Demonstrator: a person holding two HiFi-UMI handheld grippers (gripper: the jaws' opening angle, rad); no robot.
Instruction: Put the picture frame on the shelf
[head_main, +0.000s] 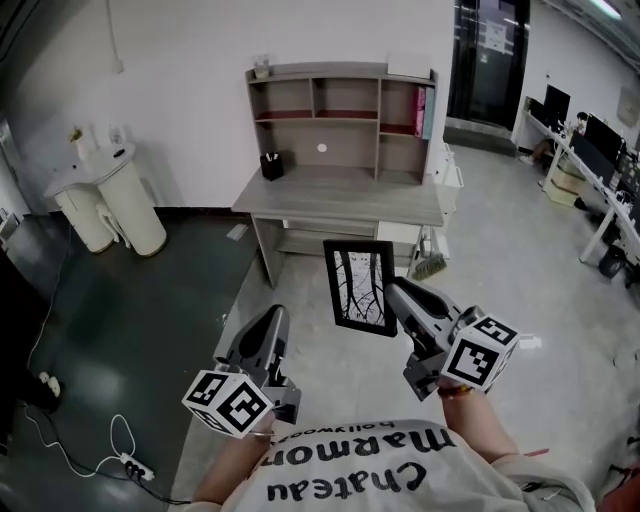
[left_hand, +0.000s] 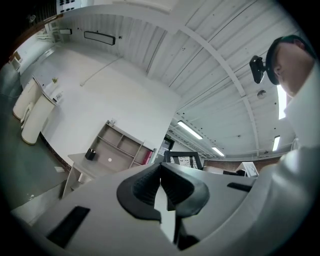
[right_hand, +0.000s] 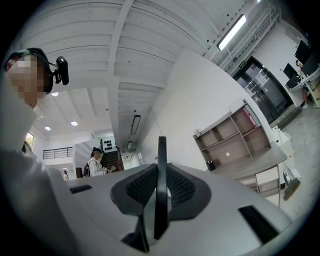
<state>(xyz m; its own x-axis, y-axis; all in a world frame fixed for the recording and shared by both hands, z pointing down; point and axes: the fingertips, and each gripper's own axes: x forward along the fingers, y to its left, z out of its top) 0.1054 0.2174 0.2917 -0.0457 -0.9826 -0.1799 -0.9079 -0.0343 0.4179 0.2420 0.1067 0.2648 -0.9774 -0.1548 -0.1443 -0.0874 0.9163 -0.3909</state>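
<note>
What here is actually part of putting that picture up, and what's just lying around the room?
For the job: picture frame; right gripper, clamped on it; shelf.

Just about: left gripper, shut and empty; black pen pot; white cylinders; power strip.

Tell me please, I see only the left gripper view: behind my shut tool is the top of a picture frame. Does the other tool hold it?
Observer: Yes. In the right gripper view the right tool is shut on the picture frame, which stands edge-on between its jaws.
Operator: Is it on the shelf already?
Observer: Not yet. The head view shows it upright in the air over the floor, in front of the desk; the shelf is beyond.
Operator: Does my left tool touch the frame?
Observer: No. The left tool hangs lower, to the frame's left, apart from it.
</note>
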